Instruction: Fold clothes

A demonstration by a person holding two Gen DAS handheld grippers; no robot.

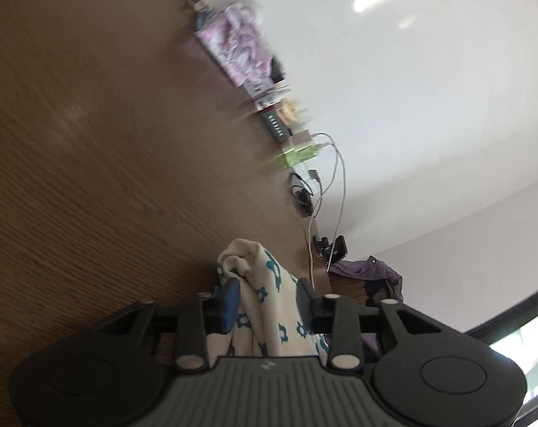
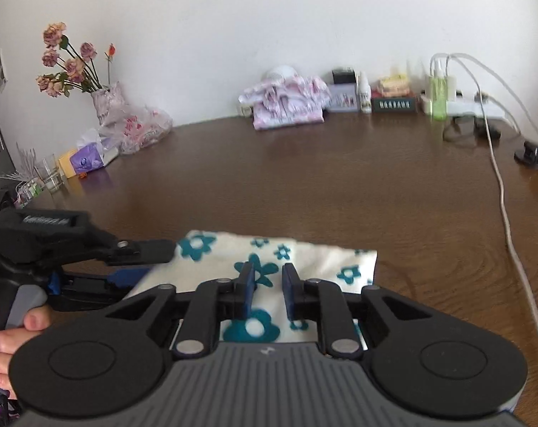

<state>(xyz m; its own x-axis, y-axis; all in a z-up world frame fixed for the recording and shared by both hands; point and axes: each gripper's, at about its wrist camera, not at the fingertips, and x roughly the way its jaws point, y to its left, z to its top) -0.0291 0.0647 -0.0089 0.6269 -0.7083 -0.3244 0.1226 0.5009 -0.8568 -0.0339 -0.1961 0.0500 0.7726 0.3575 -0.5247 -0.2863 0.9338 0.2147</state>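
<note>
Both grippers are at the cloth now. Seen from the right wrist, the right gripper [image 2: 268, 290] hangs just above the white cloth with blue flowers [image 2: 269, 259]. Its two blue-padded fingers [image 2: 247, 293] stand a little apart. I see only flat cloth through the gap, and nothing is pinched there, so it looks open and empty.

The left gripper [image 2: 141, 263] comes in from the left side of that same view. A hand [image 2: 9, 334] holds its handle. One black finger lies over the near left corner of the cloth and a blue one shows under it. From the left wrist, a bunched-up bit of cloth [image 1: 258, 284] stands up between the fingers [image 1: 230, 302]. The blue pad on one side touches the cloth. I cannot tell if the other pad touches it, so I cannot say if the grip is tight.

The cloth lies flat on the brown table [image 2: 304, 178], right under and just ahead of the right gripper. Its long side runs left to right across that gripper. The left gripper is at the left end. The right end is free, and the right gripper is nearer to it. My guess is the next fold goes along that long side, so the right gripper must first go sideways to the right edge.
</note>
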